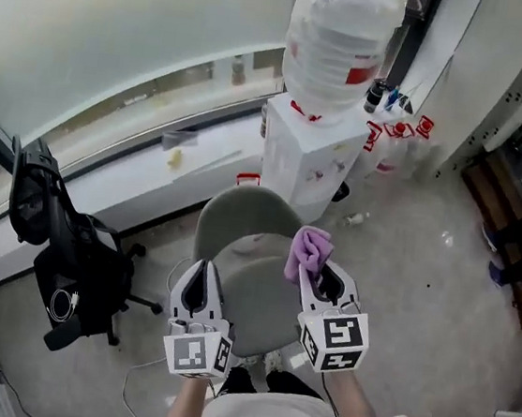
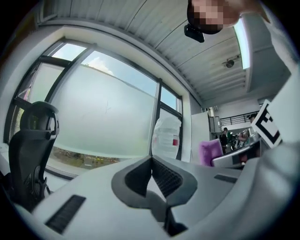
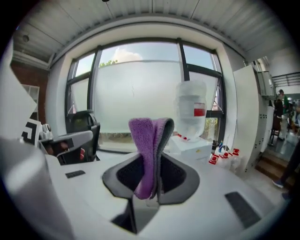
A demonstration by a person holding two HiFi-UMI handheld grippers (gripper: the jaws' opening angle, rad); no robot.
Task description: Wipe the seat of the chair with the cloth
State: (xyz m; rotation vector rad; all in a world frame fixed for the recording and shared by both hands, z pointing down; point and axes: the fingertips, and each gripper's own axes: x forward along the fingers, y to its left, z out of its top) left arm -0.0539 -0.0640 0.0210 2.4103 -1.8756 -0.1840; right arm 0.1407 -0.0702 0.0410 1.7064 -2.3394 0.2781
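Observation:
A grey chair (image 1: 253, 292) with a round seat and curved backrest stands just in front of me. My right gripper (image 1: 320, 278) is shut on a folded purple cloth (image 1: 308, 252), held above the seat's right edge. In the right gripper view the cloth (image 3: 149, 154) sticks upright out of the closed jaws. My left gripper (image 1: 198, 290) hovers over the seat's left edge, shut with nothing in it; in its own view the jaws meet tip to tip (image 2: 152, 161) and the purple cloth (image 2: 210, 152) shows at the right.
A black office chair (image 1: 65, 264) stands at the left. Behind the grey chair is a white water dispenser (image 1: 310, 157) with a wrapped bottle (image 1: 341, 43). Red-capped containers (image 1: 397, 139) sit on the floor near a white wall. A window sill (image 1: 154, 157) runs along the back.

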